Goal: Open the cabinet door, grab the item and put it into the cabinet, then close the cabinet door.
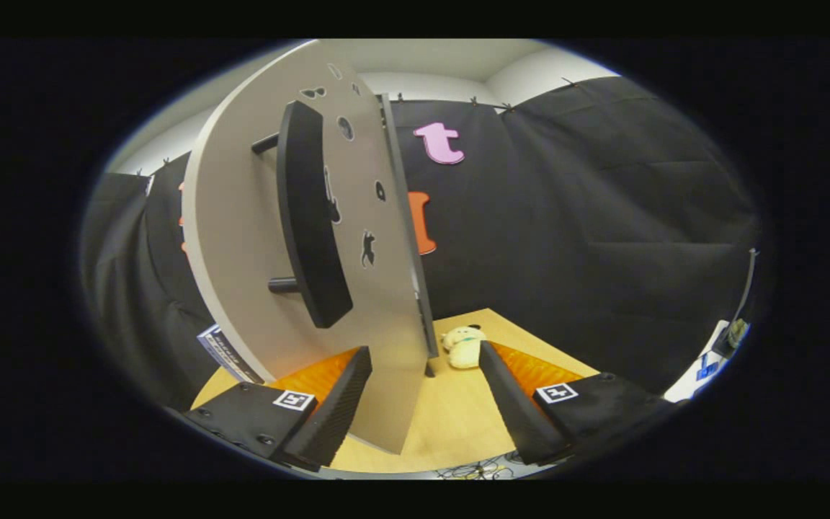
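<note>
Claw (426, 393) open astride cabinet door (256, 238) edge; plush toy (462, 346) beyond.

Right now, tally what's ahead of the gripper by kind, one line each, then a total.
Cabinet door, swung open between the spread fingers: 1
Door handle: 1
Plush toy on the table, beyond the fingers: 1
Total: 3
Gripper open, holding nothing.
</note>
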Demonstrator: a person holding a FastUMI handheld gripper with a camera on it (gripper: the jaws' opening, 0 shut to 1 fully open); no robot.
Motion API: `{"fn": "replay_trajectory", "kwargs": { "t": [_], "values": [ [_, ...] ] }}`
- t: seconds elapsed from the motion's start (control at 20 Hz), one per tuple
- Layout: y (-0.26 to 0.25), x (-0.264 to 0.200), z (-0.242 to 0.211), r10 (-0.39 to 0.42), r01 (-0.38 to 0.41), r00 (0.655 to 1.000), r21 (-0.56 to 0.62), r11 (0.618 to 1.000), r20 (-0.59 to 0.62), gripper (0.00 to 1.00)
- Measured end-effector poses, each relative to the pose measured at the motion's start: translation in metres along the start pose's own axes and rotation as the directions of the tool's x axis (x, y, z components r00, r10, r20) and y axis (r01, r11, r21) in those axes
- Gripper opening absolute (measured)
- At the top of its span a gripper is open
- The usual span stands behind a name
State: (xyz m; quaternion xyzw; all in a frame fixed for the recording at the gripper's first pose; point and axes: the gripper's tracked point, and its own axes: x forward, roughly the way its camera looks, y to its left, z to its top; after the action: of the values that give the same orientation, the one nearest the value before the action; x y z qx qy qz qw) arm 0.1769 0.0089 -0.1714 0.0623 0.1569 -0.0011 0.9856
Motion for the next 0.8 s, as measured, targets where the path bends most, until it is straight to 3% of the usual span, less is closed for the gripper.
{"fn": "replay_trajectory", "kwargs": {
  "t": [0.25,0.8],
  "values": [
    [0.046,0.018,-0.004,0.038,-0.038,0.999,-0.041,0.998,0.006,0.97],
    [0.119,0.07,-0.042,0.096,-0.097,0.994,-0.015,0.995,-0.06,0.98]
  ]
}}
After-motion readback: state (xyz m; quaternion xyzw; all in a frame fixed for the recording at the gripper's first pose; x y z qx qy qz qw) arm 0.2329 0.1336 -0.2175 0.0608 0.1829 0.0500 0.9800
